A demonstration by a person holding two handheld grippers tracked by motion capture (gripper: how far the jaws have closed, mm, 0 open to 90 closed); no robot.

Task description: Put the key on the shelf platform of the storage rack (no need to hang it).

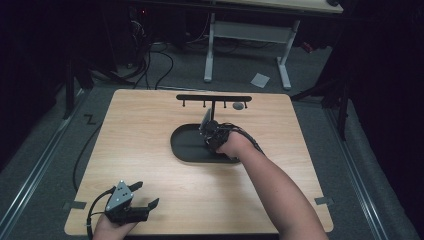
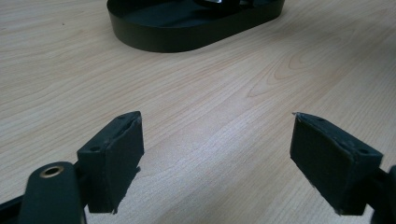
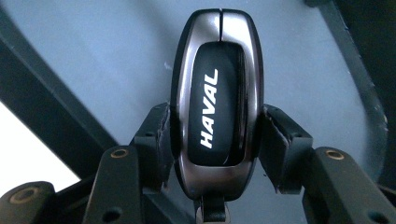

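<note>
A black and silver car key fob [image 3: 217,112] marked HAVAL sits clamped between the jaws of my right gripper [image 3: 215,140], which is shut on it. That right gripper [image 1: 212,131] hovers over the black oval tray [image 1: 186,145] in the middle of the table, just in front of a black hook rack [image 1: 214,98]. My left gripper [image 1: 145,195] rests at the table's front left corner, open, its pads [image 2: 116,154] wide apart over bare wood with nothing between them. The tray's wall [image 2: 187,39] lies ahead of it.
A small grey object [image 1: 238,105] hangs at the rack's right side. The wooden table [image 1: 150,130] stands on a grey floor. A white desk frame [image 1: 247,35] and cables [image 1: 150,60] lie beyond the far edge.
</note>
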